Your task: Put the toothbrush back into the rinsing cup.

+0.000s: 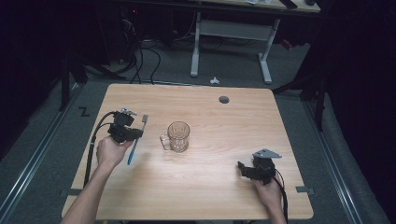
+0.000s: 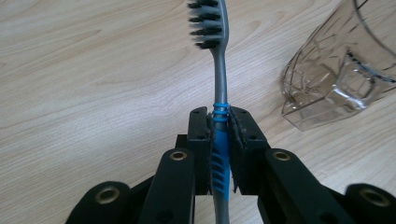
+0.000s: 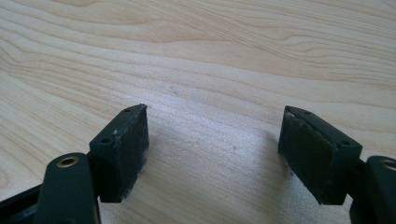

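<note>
Wooden bench: left tongs pinch the toothbrush, right tongs spread idle; next, probably tipping it into the mug.

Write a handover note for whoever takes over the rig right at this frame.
Left gripper: shut on the toothbrush, clamped at the blue grip, bristle end pointing away from the hand.
Right gripper: open, holding nothing, low over the table at the near right.
Mug: clear glass, upright mid-table, to the right of the brush, with nothing in it.
Done: brush is picked up.
Left: likely carry the brush over and stand it in the mug, then release.
</note>
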A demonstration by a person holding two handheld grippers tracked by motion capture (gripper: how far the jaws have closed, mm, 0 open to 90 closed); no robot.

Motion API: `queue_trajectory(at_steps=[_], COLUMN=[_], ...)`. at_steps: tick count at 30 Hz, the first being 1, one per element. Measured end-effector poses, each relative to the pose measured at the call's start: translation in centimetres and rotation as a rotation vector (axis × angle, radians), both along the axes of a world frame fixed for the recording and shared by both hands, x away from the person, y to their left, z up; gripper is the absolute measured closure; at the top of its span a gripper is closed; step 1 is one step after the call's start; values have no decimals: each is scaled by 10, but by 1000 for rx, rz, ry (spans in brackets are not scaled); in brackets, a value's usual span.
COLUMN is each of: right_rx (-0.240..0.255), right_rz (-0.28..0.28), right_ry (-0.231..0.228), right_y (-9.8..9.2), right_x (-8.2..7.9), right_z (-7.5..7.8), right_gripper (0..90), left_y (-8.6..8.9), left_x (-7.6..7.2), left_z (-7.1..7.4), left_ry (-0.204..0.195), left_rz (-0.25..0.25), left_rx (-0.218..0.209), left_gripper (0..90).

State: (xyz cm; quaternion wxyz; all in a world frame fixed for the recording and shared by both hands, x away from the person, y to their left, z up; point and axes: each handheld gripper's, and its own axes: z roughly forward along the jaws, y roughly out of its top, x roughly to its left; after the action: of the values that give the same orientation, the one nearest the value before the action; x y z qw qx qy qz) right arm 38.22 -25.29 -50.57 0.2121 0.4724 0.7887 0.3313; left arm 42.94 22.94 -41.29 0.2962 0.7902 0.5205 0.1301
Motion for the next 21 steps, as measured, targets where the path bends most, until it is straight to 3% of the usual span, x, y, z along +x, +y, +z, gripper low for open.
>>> queue_trajectory(at_steps=[21], right_rx=[0], right_rz=[-1], right_ry=[0], right_y=[0], right_x=[0], right_z=[0], right_gripper=[246], left_y=[-12], left_x=[-22], left_z=[23], left_ry=[-126], left_rz=[-65], left_rx=[-67], left_gripper=[803])
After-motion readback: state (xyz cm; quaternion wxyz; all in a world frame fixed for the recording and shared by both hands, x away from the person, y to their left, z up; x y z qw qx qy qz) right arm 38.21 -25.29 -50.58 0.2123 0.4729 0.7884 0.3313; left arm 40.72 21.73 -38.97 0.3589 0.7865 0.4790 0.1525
